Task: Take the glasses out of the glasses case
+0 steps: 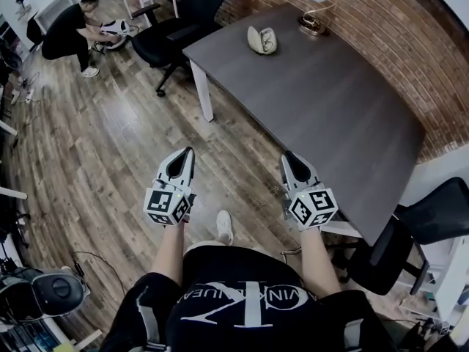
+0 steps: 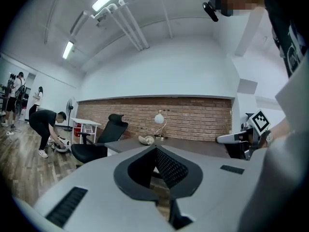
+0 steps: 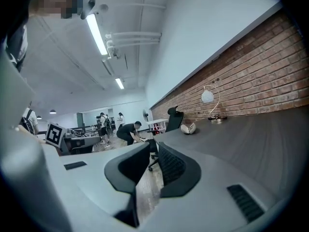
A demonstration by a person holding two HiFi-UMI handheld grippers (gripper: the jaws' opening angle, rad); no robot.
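Note:
A cream glasses case (image 1: pixel 262 40) lies open like a clamshell on the far part of the dark grey table (image 1: pixel 330 108); I cannot tell whether glasses are in it. It shows small in the left gripper view (image 2: pixel 147 139) and the right gripper view (image 3: pixel 188 128). Both grippers hang over the wooden floor, well short of the case. My left gripper (image 1: pixel 185 153) is shut and empty, its tips meeting (image 2: pixel 155 149). My right gripper (image 1: pixel 290 157) is by the table's near edge, also shut on nothing (image 3: pixel 152 145).
A round-shaded lamp (image 1: pixel 315 6) stands on the table behind the case, against the brick wall. One black office chair (image 1: pixel 165 39) sits at the table's far left corner, another (image 1: pixel 410 233) at its near right. A person (image 1: pixel 69 31) crouches on the floor far left.

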